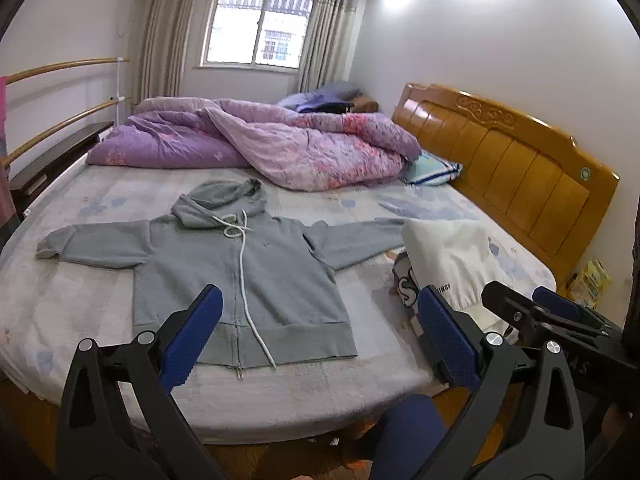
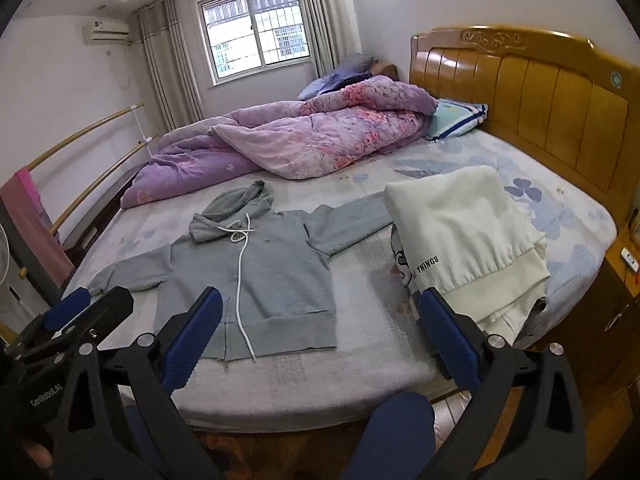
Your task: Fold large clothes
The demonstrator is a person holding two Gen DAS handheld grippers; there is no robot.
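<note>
A grey zip hoodie [image 1: 256,272] lies flat, front up, on the bed, sleeves spread to both sides, hood towards the quilt, white drawstring down its front. It also shows in the right wrist view [image 2: 272,276]. My left gripper [image 1: 320,320] is open and empty, held above the bed's near edge in front of the hoodie's hem. My right gripper [image 2: 320,320] is open and empty, also short of the near edge, and shows at the right of the left wrist view [image 1: 532,304]. The hoodie's right sleeve end is hidden under folded clothes.
A pile of folded cream and printed clothes [image 2: 468,240] lies on the bed right of the hoodie. A crumpled purple quilt [image 1: 260,140] fills the far side. A wooden headboard [image 1: 504,160] stands at right, rails [image 1: 60,100] at left. A knee [image 2: 396,432] shows below.
</note>
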